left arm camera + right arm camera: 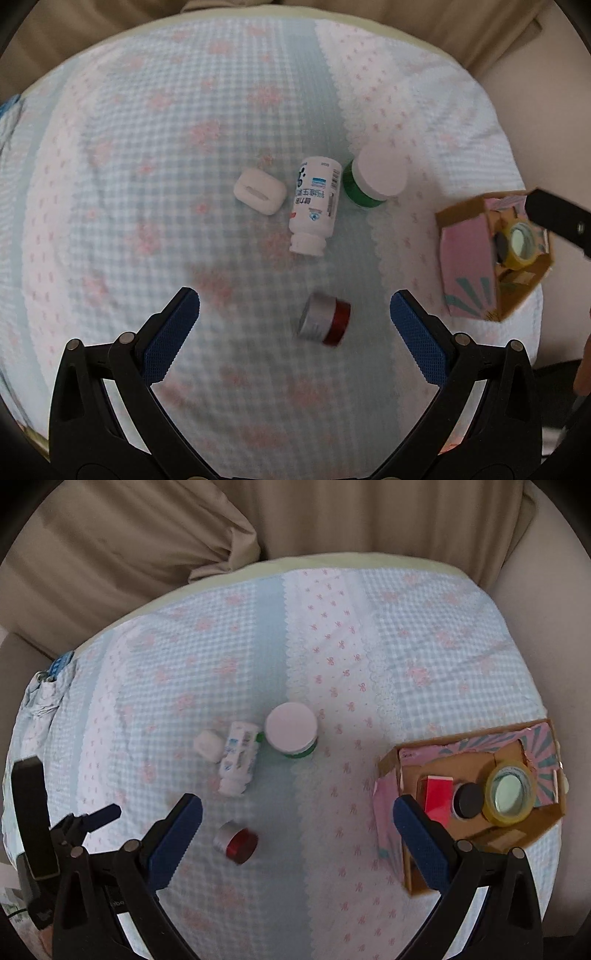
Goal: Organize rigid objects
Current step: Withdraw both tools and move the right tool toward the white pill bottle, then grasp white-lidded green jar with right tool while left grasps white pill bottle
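- Left wrist view looks down on a bed cover of pale blue check with pink flowers; the left gripper hangs over it with its blue-padded jaws spread wide and nothing between them.
- Just ahead of that gripper, between the lines of its two fingers, a small red jar with a silver lid lies on its side on the cover.
- Further on, a white pill bottle lies flat, cap end toward the camera; a white earbud case sits just to its left and a green jar with a white lid stands upright just to its right.
- At the right edge, an open cardboard box with pink printed sides holds a roll of yellow tape.
- Right wrist view shows the right gripper, jaws likewise wide apart and holding nothing, above the cover between the red jar and the box.
- Inside the box, this view shows a red block, a black-capped round item and the tape roll side by side.
- Beige curtain hangs behind the bed.
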The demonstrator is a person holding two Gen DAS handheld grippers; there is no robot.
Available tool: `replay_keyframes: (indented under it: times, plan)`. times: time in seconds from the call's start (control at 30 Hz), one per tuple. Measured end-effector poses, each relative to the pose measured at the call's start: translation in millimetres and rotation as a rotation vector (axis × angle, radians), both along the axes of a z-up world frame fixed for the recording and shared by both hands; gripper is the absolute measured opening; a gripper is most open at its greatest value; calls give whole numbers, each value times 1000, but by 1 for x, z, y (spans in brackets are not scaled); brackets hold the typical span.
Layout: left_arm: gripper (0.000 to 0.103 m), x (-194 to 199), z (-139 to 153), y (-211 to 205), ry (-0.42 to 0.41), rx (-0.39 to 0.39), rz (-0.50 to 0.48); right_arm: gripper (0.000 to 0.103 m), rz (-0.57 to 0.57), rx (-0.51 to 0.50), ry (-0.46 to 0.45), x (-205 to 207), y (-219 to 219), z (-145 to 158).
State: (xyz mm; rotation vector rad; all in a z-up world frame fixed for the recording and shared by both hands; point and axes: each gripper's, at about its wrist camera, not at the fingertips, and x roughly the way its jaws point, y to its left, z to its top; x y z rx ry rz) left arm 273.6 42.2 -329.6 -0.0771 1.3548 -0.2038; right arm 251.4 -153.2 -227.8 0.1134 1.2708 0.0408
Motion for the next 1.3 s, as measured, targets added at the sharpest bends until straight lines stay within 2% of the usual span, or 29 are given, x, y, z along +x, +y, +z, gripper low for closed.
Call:
replay_keyframes:
  times: [0.1, 0.2, 0.33, 0.43, 0.57, 0.63, 0.77, 0.9, 1.07, 1.13, 1.27, 1.3]
  plan:
    - [102, 15, -27, -10, 5, 14, -5, 103, 8, -3, 32, 23, -10, -25]
    - [91, 29, -53, -18, 31, -19, -7, 103, 50, -15, 65, 48, -13, -56]
    - [87, 38, -76, -23, 21, -42, -7, 103, 110, -4, 108, 69, -9, -93]
    - [81, 45, -86, -30, -7, -37, -33, 103, 144, 2, 128, 79, -4, -116]
    - [77, 57, -98, -44, -33, -1, -88, 103, 187, -16, 140, 86, 5, -141]
    - [71, 62, -102, -53, -50, 17, -130, 103, 211, -32, 145, 89, 10, -150]
    - [67, 71, -109, -70, -73, 62, -209, 103, 255, -52, 141, 95, 15, -163]
    - [65, 80, -114, -86, -88, 75, -270, 103, 333, -73, 116, 101, 21, -169]
    - [63, 91, -124, -92, -66, 79, -290, 95, 386, -51, 118, 110, 26, -181]
    - [58, 92, -129, -94, -50, 83, -291, 86, 396, -49, 125, 112, 26, -186]
    - [51, 102, -138, -101, -30, 96, -293, 75, 413, -20, 157, 113, 26, -195]
    - [46, 104, -139, -103, -28, 102, -294, 70, 417, -19, 163, 112, 26, -197]
